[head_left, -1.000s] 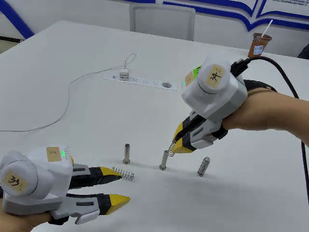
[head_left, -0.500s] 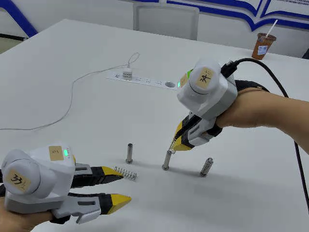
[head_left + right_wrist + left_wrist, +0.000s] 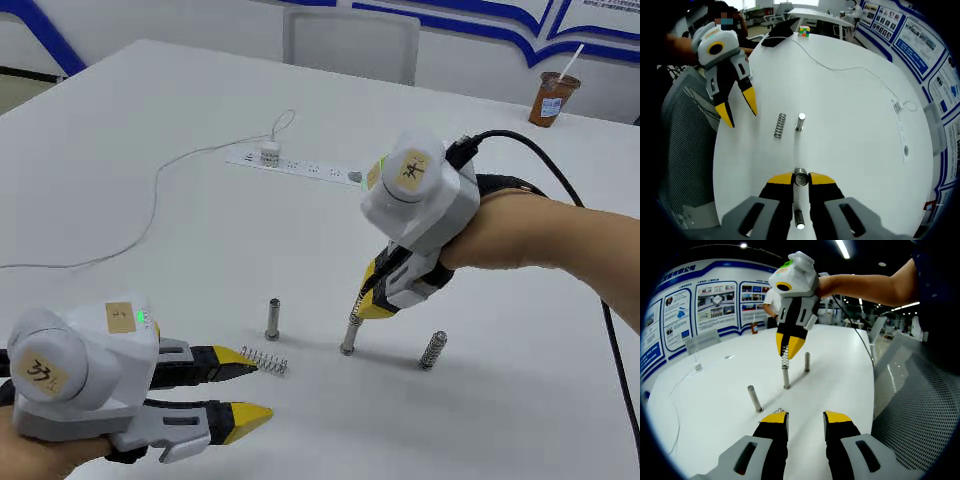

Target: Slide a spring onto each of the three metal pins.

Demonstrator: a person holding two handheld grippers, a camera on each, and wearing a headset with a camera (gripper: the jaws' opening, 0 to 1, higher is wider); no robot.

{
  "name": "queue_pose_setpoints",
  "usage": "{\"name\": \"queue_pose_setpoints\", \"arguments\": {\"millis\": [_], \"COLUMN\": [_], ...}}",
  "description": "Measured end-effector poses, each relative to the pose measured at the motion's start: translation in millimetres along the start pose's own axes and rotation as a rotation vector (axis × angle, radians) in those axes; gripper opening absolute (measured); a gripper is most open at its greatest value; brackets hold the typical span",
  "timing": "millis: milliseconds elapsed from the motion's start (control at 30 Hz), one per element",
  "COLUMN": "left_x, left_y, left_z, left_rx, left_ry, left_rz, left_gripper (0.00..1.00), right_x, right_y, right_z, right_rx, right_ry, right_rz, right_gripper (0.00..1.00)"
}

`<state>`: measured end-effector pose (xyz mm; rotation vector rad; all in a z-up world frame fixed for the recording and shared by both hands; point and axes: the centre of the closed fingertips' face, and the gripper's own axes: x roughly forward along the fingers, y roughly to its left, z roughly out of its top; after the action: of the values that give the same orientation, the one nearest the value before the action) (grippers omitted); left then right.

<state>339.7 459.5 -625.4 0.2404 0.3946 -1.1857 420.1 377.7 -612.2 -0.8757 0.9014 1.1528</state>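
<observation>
Down left, the left gripper (image 3: 258, 388) holds its jaws apart and empty, a loose spring (image 3: 264, 360) lying just past them. Next comes a bare pin (image 3: 273, 318), then the middle pin (image 3: 349, 337), where the right gripper (image 3: 368, 305) pinches a held spring (image 3: 357, 300) at its top, then a sprung pin (image 3: 432, 349).

White table (image 3: 150, 110) up front, a chair (image 3: 350, 42) behind it, blue-striped wall (image 3: 470, 50) beyond, ceiling lights (image 3: 842, 247) glowing.

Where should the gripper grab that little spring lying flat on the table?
Pinch the loose spring around its middle, jaws across the coils, coming down from above on the left gripper side. It lies flat on the table, so its ends offer little to hold, and a middle grip should keep it balanced.
</observation>
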Motion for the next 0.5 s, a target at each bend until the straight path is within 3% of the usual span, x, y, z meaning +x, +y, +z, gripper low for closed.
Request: {"name": "queue_pose_setpoints", "arguments": {"millis": [500], "left_x": [0.1], "left_y": [0.5], "left_z": [-1.8], "left_rx": [0.001], "left_ry": [0.007], "left_rz": [0.001], "left_gripper": [0.28], "right_x": [21.0], "right_y": [0.9], "right_z": [-9.4], "right_rx": [0.033], "right_ry": [0.031], "right_rz": [0.024], "right_gripper": [0.12]}}
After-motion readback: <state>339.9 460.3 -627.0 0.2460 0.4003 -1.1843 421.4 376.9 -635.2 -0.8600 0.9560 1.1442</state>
